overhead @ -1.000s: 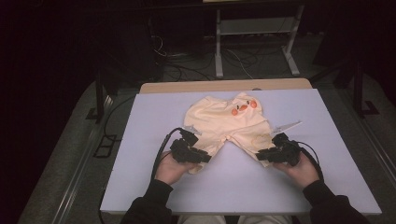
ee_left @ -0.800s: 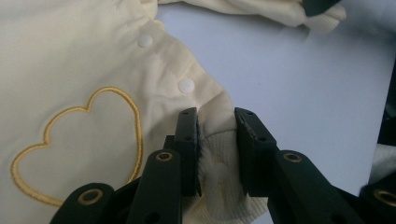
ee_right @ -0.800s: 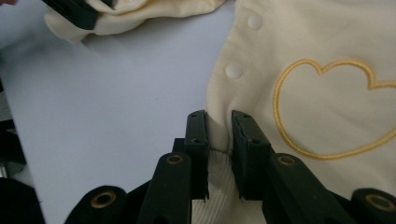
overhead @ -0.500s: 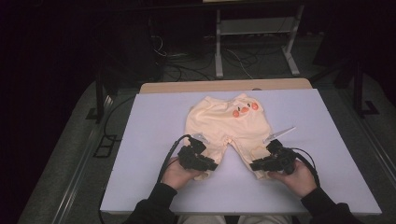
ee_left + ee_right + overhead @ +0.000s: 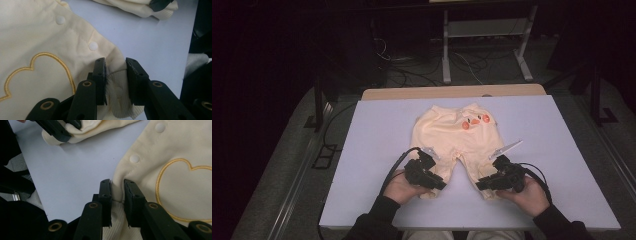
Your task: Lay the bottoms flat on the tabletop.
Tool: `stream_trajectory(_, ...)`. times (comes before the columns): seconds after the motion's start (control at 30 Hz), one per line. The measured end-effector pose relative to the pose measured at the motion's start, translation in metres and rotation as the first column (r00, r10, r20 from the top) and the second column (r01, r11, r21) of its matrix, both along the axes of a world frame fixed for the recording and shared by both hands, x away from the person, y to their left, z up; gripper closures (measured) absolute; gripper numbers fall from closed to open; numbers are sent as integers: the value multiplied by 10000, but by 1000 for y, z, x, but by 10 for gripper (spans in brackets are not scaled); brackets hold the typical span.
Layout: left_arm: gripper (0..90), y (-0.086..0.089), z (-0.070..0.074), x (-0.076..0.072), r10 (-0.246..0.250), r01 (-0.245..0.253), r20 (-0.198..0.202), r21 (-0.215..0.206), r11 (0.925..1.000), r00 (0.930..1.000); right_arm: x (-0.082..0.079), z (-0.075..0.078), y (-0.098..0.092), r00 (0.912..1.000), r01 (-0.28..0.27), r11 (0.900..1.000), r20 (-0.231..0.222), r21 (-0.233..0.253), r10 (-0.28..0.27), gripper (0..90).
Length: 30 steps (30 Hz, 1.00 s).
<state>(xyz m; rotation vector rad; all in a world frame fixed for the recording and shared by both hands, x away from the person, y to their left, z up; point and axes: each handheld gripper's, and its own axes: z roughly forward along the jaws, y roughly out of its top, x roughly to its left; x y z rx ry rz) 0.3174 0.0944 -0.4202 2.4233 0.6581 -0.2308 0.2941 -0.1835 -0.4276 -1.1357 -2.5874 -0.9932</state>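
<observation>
Garment: the cream baby trousers lie flat in the middle of the table, waist at the far side, both leg ends near me.
Left gripper: my jaws stand narrow around the ribbed cuff of the left leg, cloth bunched between them.
Right gripper: pinching the right leg just above its cuff, beside a snap.
Step in hand, as I judge it: hold both leg ends ready to fold them toward the waist.
How to do it well: keep both grips firm, lift both hands evenly, and carry the legs far together so the fold stays square.
Risk: thin cloth slipping out on one side.
</observation>
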Motion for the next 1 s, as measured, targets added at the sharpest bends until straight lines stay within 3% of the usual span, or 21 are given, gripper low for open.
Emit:
stream_trajectory(0.2, 679, 3, 0, -1, -237, 237, -193, 21, 9997, 9995, -4, 1, 1, 9999, -148, 9998, -37, -124, 148, 755)
stream_trajectory(0.3, 601, 5, -1, -1, -342, 329, -470, -294, 9990, 9983, -7, 2, 0, 9997, -226, 9997, 25, -73, 226, 738)
stream_trajectory(0.43, 480, 10, 1, -1, -287, 254, -458, -701, 9972, 9985, -8, 5, -4, 9998, -216, 9996, 45, 201, 215, 697)
stream_trajectory(0.53, 396, 15, 6, -2, 37, -50, -125, -1069, 9943, 9999, -9, 9, -7, 9998, -196, 9977, 105, 644, 190, 657)
stream_trajectory(0.7, 250, 24, 12, 0, 723, -623, 526, -1712, 9833, 9960, -9, 17, -14, 9952, 192, 9964, 945, 822, -270, 497)
stream_trajectory(0.83, 128, 30, 17, 1, 1443, -1144, 1340, -2087, 9713, 9804, -6, 22, -21, 9867, 591, 9920, 1440, 1112, -749, 318)
stream_trajectory(0.97, 0, 34, 17, 3, 1889, -1515, 1493, -2308, 9611, 9706, -3, 24, -26, 9785, 868, 9887, 1761, 1221, -1077, 121)
stream_trajectory(1.0, 0, 35, 17, 2, 1982, -1580, 1580, -2354, 9590, 9674, -1, 24, -27, 9773, 946, 9876, 1774, 1251, -1160, 110)
